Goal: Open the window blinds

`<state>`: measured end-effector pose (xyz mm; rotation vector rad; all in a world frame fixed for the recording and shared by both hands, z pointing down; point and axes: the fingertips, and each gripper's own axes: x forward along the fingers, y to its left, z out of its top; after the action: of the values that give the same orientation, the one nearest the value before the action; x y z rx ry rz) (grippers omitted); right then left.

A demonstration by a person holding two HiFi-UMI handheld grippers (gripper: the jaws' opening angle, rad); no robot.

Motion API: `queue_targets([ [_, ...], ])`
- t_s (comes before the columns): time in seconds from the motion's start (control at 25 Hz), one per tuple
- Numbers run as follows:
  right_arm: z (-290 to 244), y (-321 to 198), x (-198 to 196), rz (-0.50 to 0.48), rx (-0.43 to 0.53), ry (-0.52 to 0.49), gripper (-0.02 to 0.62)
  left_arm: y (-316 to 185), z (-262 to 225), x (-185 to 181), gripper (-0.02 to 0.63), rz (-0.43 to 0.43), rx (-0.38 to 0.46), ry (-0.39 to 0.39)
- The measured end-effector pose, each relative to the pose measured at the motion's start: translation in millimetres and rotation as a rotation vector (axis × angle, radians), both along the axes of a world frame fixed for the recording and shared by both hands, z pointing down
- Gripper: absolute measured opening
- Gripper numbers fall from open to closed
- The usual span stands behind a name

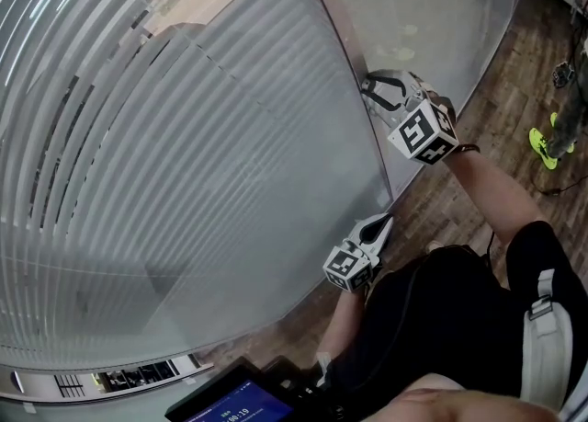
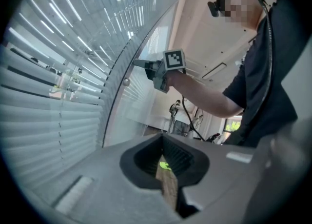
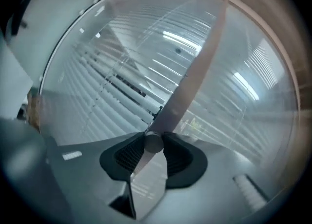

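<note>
Blinds: pale horizontal slats (image 1: 184,135) behind a glass pane fill the wall in front of the person. In the head view, narrow gaps show between the slats at the upper left, while lower down they read as one grey sheet.
Knob: a small round knob (image 3: 154,142) sits on the pale upright frame strip (image 3: 195,76) at the right edge of the blinds.
Right tongs: the right tongs (image 1: 375,87) reach up to that strip and are clamped on the knob, one dark pad on each side of it.
Left tongs: the left tongs (image 1: 381,225) are held lower, near the bottom of the same strip. Their tips are drawn together with nothing between them and only a thin slit of floor showing through.
Person: a black shirt (image 1: 432,319), with a bare forearm behind each tool.
Floor: wood planks (image 1: 478,89) run along the foot of the glass.
Further off: a bright yellow shoe (image 1: 542,144) at the right edge, well apart from the blinds.
Bottom edge: a dark device with a lit blue screen (image 1: 230,404).
</note>
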<state>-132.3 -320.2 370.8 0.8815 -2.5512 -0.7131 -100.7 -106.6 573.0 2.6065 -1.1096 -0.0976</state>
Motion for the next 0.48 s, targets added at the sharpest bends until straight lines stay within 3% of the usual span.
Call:
queue_targets([
  [0.24,8,-11,3,-0.042,-0.417,-0.350,0.124,-2,0,0,0.002,0.007,0.003,0.005],
  [0.32,5,-13,5,-0.049,-0.488,-0.406,0.124,-3,0,1,0.002,0.006,0.001,0.007],
  [0.48,2,-13,7,-0.033,-0.532,-0.440,0.124,-1,-1,0,0.002,0.004,-0.002,0.011],
])
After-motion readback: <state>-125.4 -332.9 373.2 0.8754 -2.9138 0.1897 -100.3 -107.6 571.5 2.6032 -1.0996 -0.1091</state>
